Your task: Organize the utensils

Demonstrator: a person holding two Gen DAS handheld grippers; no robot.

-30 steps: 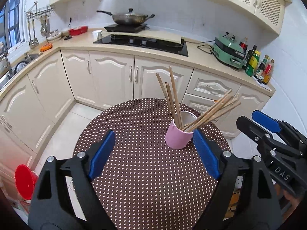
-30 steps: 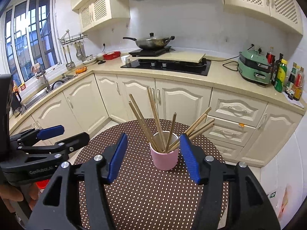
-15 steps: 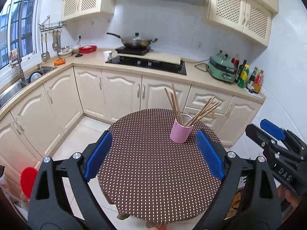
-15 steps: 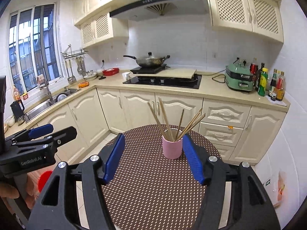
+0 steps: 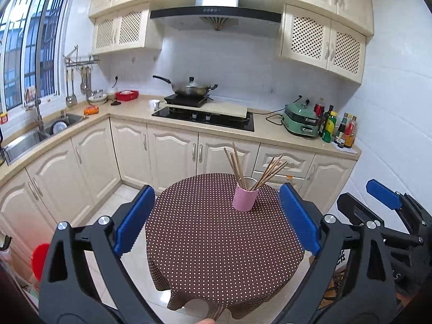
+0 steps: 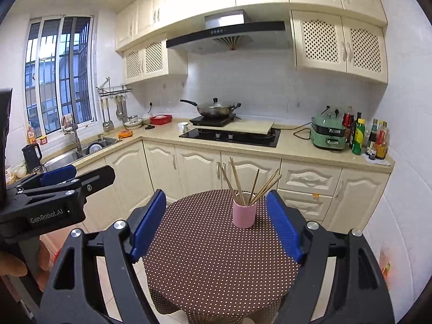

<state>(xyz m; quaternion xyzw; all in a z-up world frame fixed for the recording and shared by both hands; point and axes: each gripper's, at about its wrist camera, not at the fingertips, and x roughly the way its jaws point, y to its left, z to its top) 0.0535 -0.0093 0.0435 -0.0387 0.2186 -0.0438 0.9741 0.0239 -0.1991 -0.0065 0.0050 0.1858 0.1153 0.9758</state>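
Your left gripper (image 5: 216, 221) stands wide open with nothing between its blue pads, held back from the round table (image 5: 216, 243) in its brown dotted cloth. Your right gripper (image 6: 216, 224) is likewise spread wide and grips nothing, also short of the table. The pink cup (image 5: 245, 199) stands upright on the table's far side, toward the counter (image 5: 270, 132), well apart from both grippers. The wooden chopsticks (image 5: 237, 167) sit in that cup, fanned out and leaning: one bunch tilts left, another right. Beyond the table, on the counter, a wok (image 5: 191, 89) rests on the stove.
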